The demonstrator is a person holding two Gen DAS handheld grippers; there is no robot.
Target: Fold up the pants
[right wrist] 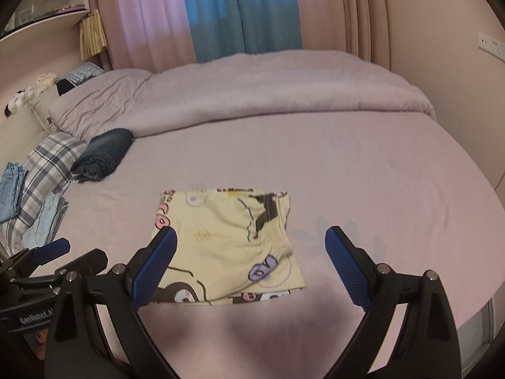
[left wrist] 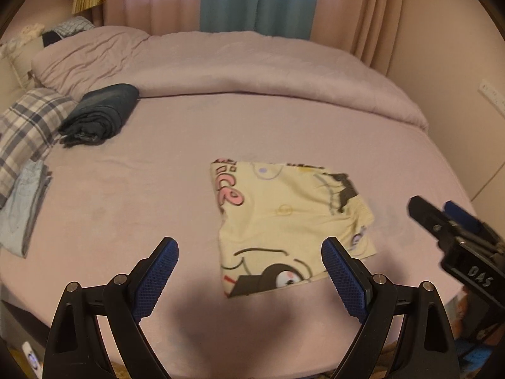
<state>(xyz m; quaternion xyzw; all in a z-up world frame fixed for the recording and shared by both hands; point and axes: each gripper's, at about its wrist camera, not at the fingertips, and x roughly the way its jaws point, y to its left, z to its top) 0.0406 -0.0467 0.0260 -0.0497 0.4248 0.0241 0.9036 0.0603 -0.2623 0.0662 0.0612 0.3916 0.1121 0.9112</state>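
The big bed (left wrist: 176,170) holds the yellow cartoon pants (left wrist: 290,221), folded small near its front edge. The left gripper (left wrist: 249,271) and right gripper (right wrist: 251,262) both gape wide, holding nothing. I think pressing the fold flat comes next. No boxes or baskets show.

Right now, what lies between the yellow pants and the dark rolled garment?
Only bare lilac sheet separates yellow pants from dark rolled garment; both views show it.
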